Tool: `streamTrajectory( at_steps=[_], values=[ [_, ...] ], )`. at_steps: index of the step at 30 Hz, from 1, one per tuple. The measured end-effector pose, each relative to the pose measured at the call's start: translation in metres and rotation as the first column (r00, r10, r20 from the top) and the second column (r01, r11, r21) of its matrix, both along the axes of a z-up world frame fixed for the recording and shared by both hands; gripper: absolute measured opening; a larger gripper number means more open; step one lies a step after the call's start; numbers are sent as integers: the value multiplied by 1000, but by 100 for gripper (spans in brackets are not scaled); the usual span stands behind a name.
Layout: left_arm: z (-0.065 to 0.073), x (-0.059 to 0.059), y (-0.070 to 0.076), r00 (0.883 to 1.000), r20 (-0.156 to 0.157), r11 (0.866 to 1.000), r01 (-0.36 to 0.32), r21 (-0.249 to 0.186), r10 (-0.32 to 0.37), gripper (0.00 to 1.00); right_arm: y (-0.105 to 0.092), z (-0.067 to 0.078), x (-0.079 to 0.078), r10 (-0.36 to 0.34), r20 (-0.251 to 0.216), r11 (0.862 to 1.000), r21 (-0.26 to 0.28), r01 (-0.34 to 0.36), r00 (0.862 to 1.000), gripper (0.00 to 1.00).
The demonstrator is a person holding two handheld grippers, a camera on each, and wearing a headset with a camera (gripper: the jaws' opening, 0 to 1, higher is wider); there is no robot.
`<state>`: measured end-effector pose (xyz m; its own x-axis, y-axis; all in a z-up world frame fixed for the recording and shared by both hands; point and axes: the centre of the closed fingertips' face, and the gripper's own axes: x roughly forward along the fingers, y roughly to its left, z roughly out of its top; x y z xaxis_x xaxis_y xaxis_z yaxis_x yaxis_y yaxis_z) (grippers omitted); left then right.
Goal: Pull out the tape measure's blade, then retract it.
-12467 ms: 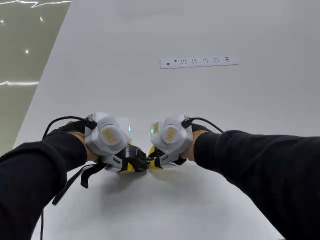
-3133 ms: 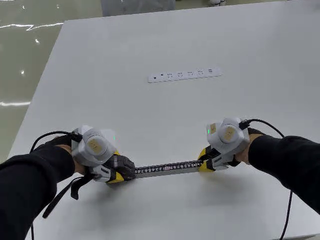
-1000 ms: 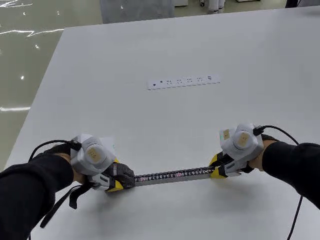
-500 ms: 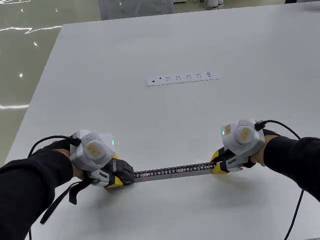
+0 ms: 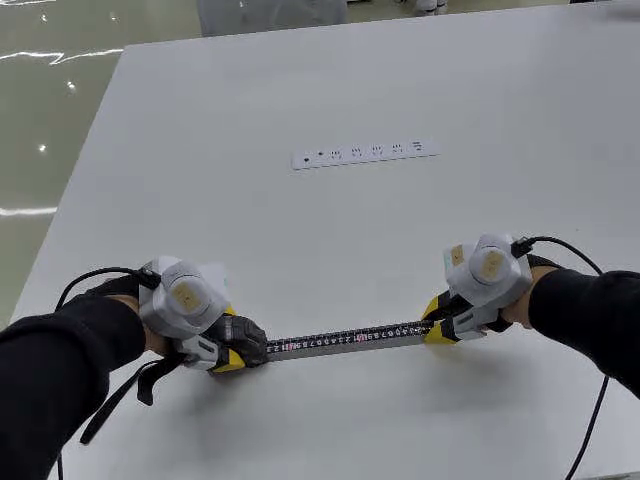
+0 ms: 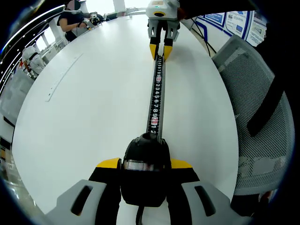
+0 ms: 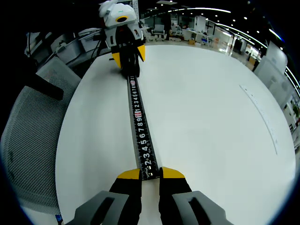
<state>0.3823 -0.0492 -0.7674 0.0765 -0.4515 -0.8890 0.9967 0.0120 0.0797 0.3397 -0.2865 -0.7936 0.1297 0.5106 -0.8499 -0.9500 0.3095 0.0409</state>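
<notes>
The black tape measure case (image 6: 146,168) sits between the yellow-tipped fingers of my left gripper (image 6: 145,164), which is shut on it; in the head view the case (image 5: 240,342) is at the lower left of the white table. The blade (image 5: 345,339) runs out flat over the table to my right gripper (image 5: 438,327), a little over twenty centimetres showing. My right gripper (image 7: 151,174) is shut on the blade's end hook; the numbered blade (image 7: 139,126) stretches away to the left gripper (image 7: 125,52). The right gripper (image 6: 161,49) appears at the blade's (image 6: 155,101) far end.
A white power strip (image 5: 364,153) lies on the table (image 5: 300,90) well beyond the blade. A grey mesh chair (image 6: 255,108) stands beside the table's near edge. Black cables (image 5: 590,400) trail from both grippers. A person (image 6: 72,16) sits at the far end of the room.
Over twelve seconds the grippers went from close together to far apart, drawing the blade out. In the last second the right gripper moved slightly further right, lengthening the blade a little.
</notes>
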Motion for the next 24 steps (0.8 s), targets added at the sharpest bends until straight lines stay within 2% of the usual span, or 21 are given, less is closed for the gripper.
streamTrajectory(
  at_steps=[24],
  values=[
    [0,0,0,1000,4,1000,-4,-1,4,31,-6,1,0,-10,-3,1000,-1,10,1000,9]
  ],
)
